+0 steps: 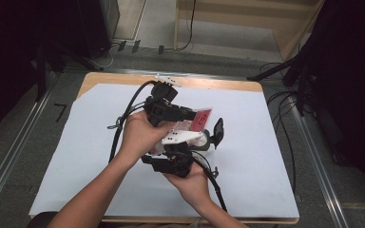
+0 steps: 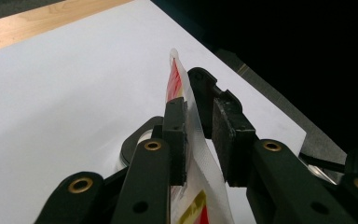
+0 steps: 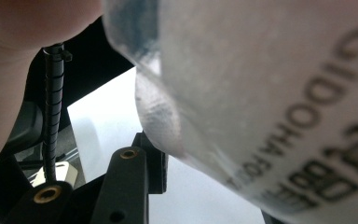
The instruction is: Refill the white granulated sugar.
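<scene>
A clear plastic bag (image 1: 202, 117) with a red label hangs above the middle of the table between both grippers. My left gripper (image 1: 190, 115) comes in from the left and is shut on the bag's upper edge. In the left gripper view the bag (image 2: 175, 80) runs edge-on between the left gripper (image 2: 193, 100) pads, red and yellow print showing. My right gripper (image 1: 205, 140) reaches up from below, shut on the bag's lower part. In the right gripper view the bag (image 3: 261, 93), with black lettering, presses on one pad of the right gripper (image 3: 205, 186) and hides the other jaw.
A white paper sheet (image 1: 247, 161) covers the wooden table (image 1: 209, 83). Black cables (image 1: 122, 124) trail from the grippers across the sheet toward the near edge. More cables and dark stands (image 1: 290, 71) lie on the floor at the right.
</scene>
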The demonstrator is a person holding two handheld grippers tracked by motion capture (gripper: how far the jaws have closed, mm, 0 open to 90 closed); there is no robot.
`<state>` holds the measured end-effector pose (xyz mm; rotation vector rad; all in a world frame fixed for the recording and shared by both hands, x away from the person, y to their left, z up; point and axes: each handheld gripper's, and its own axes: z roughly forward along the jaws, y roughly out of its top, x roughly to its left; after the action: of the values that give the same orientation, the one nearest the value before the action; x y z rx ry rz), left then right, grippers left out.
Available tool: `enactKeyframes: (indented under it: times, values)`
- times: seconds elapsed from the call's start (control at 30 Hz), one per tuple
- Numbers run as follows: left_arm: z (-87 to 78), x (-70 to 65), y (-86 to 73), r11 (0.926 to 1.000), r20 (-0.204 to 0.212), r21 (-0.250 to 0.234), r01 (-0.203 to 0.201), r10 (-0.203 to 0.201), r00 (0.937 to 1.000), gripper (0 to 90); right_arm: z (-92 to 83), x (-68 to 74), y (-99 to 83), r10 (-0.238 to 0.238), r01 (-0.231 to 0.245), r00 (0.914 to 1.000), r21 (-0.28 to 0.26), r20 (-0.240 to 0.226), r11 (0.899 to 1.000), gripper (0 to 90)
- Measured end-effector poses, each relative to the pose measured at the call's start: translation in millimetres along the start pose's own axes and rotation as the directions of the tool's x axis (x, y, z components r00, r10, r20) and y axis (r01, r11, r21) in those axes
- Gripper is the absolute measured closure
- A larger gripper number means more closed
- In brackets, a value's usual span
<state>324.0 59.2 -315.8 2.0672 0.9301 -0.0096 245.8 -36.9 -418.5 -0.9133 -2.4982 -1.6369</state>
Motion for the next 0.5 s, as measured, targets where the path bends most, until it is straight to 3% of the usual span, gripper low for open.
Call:
enactKeyframes:
  times: [0.5]
  values:
    - [0.3, -1.4, -0.7, 1.0000, -0.005, -0.001, -0.009, 0.009, 1.0000, 76.4, 0.2, 0.5, -1.2, -0.006, 0.006, 1.0000, -0.001, 0.006, 1.000, 64.0]
